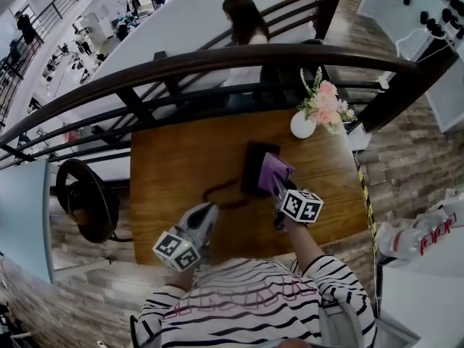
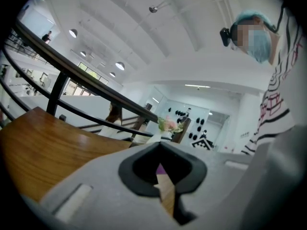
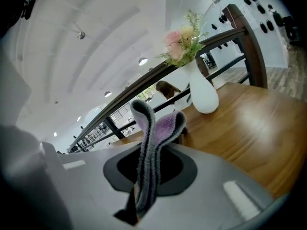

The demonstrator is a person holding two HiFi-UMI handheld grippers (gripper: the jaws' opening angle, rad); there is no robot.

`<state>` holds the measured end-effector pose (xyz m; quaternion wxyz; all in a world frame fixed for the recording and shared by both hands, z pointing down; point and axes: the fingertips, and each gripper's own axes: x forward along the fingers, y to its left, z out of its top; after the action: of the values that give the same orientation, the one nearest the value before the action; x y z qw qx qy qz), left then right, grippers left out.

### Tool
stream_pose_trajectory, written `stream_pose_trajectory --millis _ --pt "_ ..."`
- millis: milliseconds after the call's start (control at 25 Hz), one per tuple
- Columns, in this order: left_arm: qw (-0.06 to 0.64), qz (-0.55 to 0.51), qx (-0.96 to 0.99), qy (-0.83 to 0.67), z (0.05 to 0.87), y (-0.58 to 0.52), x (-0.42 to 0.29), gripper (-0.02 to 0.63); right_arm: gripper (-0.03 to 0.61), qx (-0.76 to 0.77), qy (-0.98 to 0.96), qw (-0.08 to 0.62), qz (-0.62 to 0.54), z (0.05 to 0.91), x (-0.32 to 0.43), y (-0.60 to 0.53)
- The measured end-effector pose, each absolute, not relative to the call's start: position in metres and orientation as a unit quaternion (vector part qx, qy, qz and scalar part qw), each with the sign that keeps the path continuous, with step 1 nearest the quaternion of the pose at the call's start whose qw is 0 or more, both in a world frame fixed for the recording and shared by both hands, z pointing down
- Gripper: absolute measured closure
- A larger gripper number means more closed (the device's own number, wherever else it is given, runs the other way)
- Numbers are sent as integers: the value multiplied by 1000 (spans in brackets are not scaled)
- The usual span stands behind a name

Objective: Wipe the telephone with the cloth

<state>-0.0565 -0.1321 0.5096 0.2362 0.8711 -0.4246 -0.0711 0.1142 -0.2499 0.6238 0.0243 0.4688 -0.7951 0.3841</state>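
A dark telephone [image 1: 255, 164] lies on the wooden table [image 1: 174, 165], with its curled cord [image 1: 221, 194] trailing toward me on its left. A purple cloth [image 1: 274, 170] rests over the telephone's right side. My right gripper [image 1: 278, 188] is shut on that cloth [image 3: 152, 143], which stands folded up out of the jaws. My left gripper [image 1: 210, 210] hovers low over the table near its front edge, left of the cord, a little short of the telephone. Its jaws [image 2: 165, 188] are shut with nothing between them.
A white vase with pink flowers [image 1: 304, 124] stands at the table's back right corner, close behind the telephone. A dark curved railing [image 1: 217, 60] runs along the far edge. A person [image 1: 245, 20] stands beyond it. A white counter [image 1: 428, 267] is at my right.
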Motion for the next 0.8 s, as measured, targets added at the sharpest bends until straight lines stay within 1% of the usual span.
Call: stream_pose_trajectory --millis 200,440,600,800 --pt "230 -74 859 -452 508 -121 -80 612 543 411 -822 28 392 621 54 -240" --pt "229 -79 843 -480 511 -111 -102 612 543 385 -827 64 404 647 10 -231" --pt "232 -80 841 -482 513 -111 -102 612 543 393 -821 88 404 663 13 -230" --pt "237 -81 847 -469 515 -116 -91 612 543 422 -803 96 409 675 46 -231"
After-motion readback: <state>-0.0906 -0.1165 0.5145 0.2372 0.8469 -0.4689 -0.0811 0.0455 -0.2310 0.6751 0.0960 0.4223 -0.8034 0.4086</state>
